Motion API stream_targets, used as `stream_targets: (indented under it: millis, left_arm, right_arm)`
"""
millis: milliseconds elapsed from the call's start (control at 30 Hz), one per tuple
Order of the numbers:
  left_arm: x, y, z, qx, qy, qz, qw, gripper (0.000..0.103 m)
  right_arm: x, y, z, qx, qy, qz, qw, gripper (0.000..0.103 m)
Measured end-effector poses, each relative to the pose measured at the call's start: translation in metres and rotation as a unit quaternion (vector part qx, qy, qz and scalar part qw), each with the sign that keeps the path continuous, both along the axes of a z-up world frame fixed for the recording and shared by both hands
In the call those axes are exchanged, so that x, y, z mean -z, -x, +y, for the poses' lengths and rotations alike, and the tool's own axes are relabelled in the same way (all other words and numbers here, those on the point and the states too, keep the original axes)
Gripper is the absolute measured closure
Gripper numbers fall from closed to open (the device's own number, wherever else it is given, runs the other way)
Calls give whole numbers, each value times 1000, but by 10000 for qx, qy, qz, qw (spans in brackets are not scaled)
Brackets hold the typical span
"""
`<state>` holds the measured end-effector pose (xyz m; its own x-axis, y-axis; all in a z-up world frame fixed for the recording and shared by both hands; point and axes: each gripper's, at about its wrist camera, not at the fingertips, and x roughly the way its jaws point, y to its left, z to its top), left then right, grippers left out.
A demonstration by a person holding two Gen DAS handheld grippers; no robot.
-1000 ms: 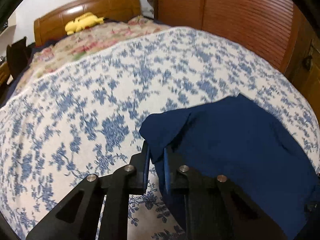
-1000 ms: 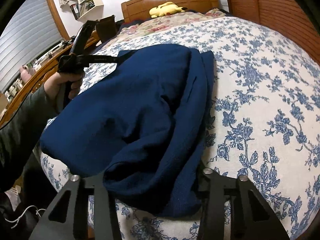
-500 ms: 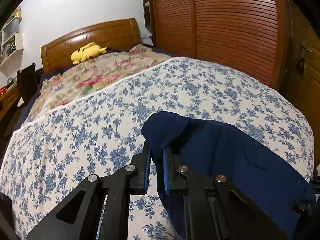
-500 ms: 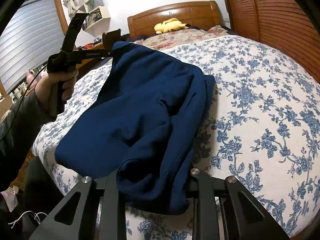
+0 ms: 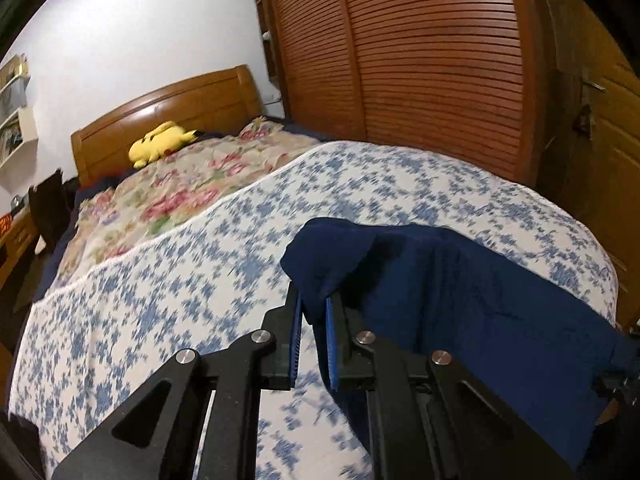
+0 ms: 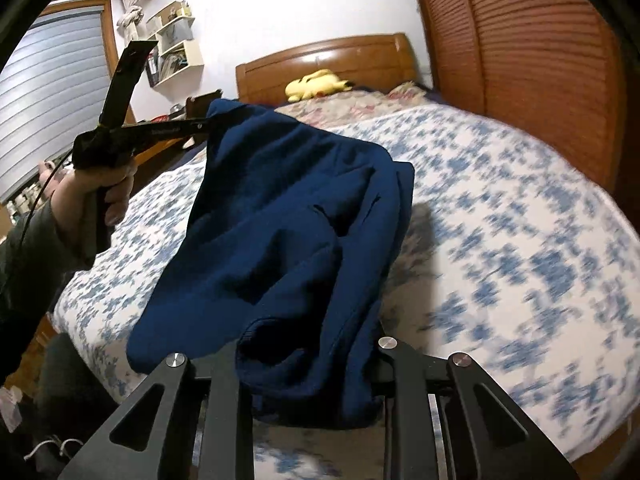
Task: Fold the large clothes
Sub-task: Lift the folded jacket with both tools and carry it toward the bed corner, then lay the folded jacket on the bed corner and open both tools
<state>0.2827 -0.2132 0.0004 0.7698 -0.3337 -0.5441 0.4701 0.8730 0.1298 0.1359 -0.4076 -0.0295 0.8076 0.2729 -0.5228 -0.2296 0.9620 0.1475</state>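
A large navy blue garment [image 6: 288, 232] hangs between both grippers, lifted above the bed [image 6: 520, 220]. My left gripper [image 5: 313, 312] is shut on one corner of it [image 5: 328, 256]; it also shows in the right wrist view [image 6: 208, 124], held high by a hand. My right gripper [image 6: 308, 364] is shut on a bunched thick fold at the opposite end; its fingertips are hidden by the cloth. The garment's far side [image 6: 400, 184] still rests against the blue floral bedspread.
A floral quilt [image 5: 180, 200] and a yellow plush toy [image 5: 160, 144] lie near the wooden headboard [image 5: 168, 108]. Slatted wooden wardrobe doors [image 5: 420, 60] stand along the bed's right side. A window blind [image 6: 44, 88] and wall shelves [image 6: 176, 52] are on the left.
Both grippers have risen with the garment, lifting most of it off the bedspread. The left corner is now held higher and the cloth hangs steeper.
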Motion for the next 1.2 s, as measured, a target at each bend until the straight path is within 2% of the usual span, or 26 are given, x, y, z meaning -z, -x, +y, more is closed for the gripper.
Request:
stream_targets:
  millis: [233,467,633,733,800,833,900,1067,1133,1200]
  left_arm:
    - [-20,14,-101,594,83,-237,9979,92]
    - [-33,21,-226,1195,343,-312,9918,92]
    - [-17,21,-289,1492,187,-183,9885,92]
    - [-5,20,-310,1505,-15,-201,9884,92]
    - [-1,11,-312,1508,35,-4,9886,90]
    - [1,6,-309,1530,105,175,9880,90]
    - [3,6,-301,1519,167,255,9879,89]
    - [3,23,-266,1724,351,294,9840,71]
    - [5,31,-256,1817,413,334,9819,64]
    - [7,40,-247,1896,443,405,9800,62]
  right_arm:
    - [-28,24,-87,807,537,-35,9953,80]
    - [-51,45,-182,1749,1117,-31,9782,80]
    - [-46,49,-237,2315,1208,200,9651,80]
    - [-28,44,-258,2356,1069,471,9648,77]
    - [-14,35,-268,2496,1155,641,9593,73]
    - [-13,33,-268,2528,1110,708,9585,68]
    - [-11,34,-272,2625,969,704,9575,62]
    - [-13,46,-280,2676,646,621,9594,48]
    - [-17,48,-284,2898,710,527,9530,29]
    - [-19,51,-292,2976,527,386,9524,27]
